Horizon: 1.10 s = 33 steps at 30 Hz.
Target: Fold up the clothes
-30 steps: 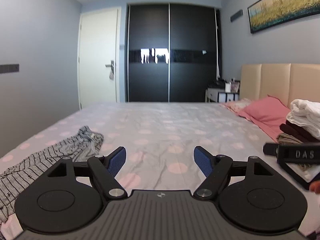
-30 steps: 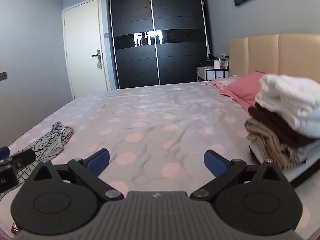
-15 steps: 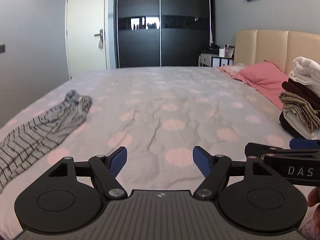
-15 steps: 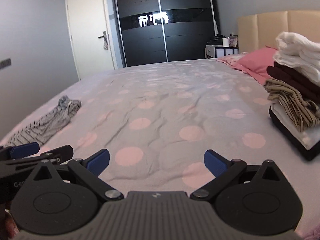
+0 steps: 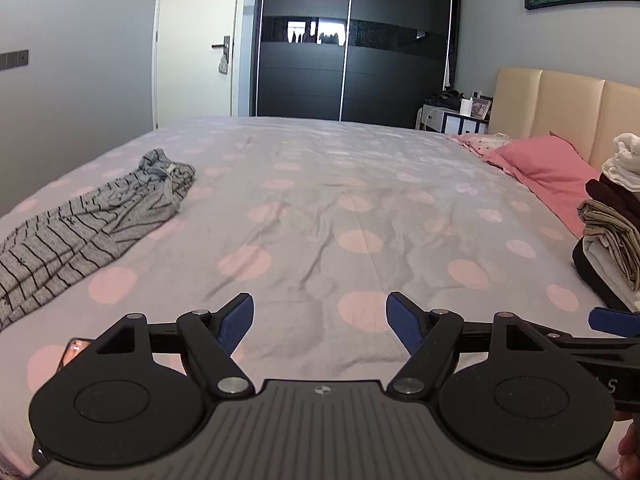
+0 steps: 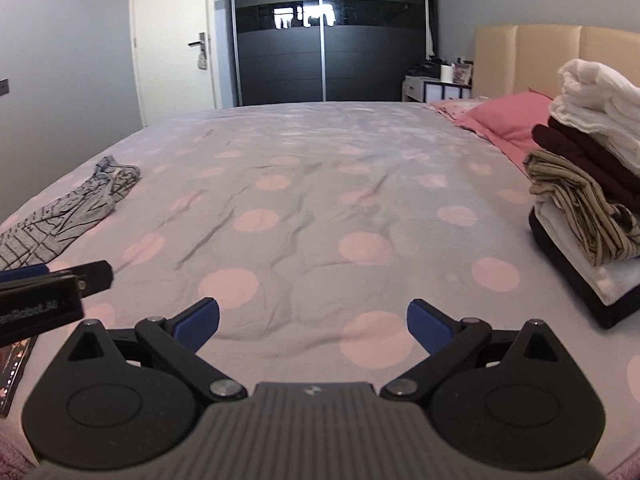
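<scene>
Two grippers are seen, each held low over the near edge of the bed. The left gripper (image 5: 320,322) has its blue fingers spread wide apart with nothing between them, and the right gripper (image 6: 313,322) is likewise spread wide and empty. One loose garment, a grey striped piece (image 5: 86,222), is laid out crumpled on the left side of the bed, well apart from both grippers. One stack of folded clothes (image 6: 592,184) is placed at the right edge: white pieces on top, a dark maroon one under them, a beige striped one below, then more white. The stack is held in a black tray (image 6: 576,284). One phone (image 6: 14,372) is lying beside the left gripper. The bedsheet (image 5: 340,208) is grey with pink dots and creased. One pink pillow (image 5: 536,168) is set against a beige headboard (image 5: 560,112). A dark wardrobe (image 5: 352,40) and one white door (image 5: 196,40) are seen on the far wall.
</scene>
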Motion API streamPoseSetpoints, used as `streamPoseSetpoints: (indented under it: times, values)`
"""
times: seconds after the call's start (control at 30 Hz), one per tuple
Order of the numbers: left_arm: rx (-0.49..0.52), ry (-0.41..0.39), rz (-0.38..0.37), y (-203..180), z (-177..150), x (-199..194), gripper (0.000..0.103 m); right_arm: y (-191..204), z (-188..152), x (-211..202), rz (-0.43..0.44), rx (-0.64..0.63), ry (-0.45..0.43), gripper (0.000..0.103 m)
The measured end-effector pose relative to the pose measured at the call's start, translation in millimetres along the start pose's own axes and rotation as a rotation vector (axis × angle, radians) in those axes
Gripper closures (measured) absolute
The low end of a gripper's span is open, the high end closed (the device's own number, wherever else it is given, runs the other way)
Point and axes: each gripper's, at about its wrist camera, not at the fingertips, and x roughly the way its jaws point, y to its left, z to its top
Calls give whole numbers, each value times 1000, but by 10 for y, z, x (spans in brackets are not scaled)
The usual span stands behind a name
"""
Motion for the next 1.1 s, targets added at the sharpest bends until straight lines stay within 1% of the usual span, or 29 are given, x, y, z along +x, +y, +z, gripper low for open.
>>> streamPoseSetpoints:
  times: [0.07, 0.13, 0.2, 0.27, 0.5, 0.57, 0.7, 0.8, 0.97, 1.1]
  values:
    - [15, 1, 10, -21, -14, -15, 31, 21, -9, -37, 22, -22, -22, 2]
    - [36, -10, 17, -38, -21, -48, 30, 40, -5, -100, 32, -42, -61, 2]
    - [31, -12, 17, -31, -15, -82, 30, 57, -6, -189, 49, -75, -126, 2]
    - [26, -6, 21, -20, -4, -111, 30, 81, 11, -268, 47, -98, -170, 2]
    - [38, 17, 31, -23, 8, -185, 30, 105, 3, -335, 58, -90, -169, 2]
    - [39, 22, 32, -28, 11, -200, 30, 131, -14, -350, 54, -117, -174, 2]
    - [46, 25, 33, -39, 19, -229, 30, 206, -53, -378, 14, -181, -201, 1]
    - [46, 24, 31, -43, 20, -251, 30, 204, -50, -395, -29, -161, -212, 1]
    - [49, 31, 32, -59, 21, -262, 29, 157, -45, -412, -42, -132, -228, 1]
    - [49, 34, 38, -75, 16, -273, 29, 156, -68, -390, -38, -134, -216, 1]
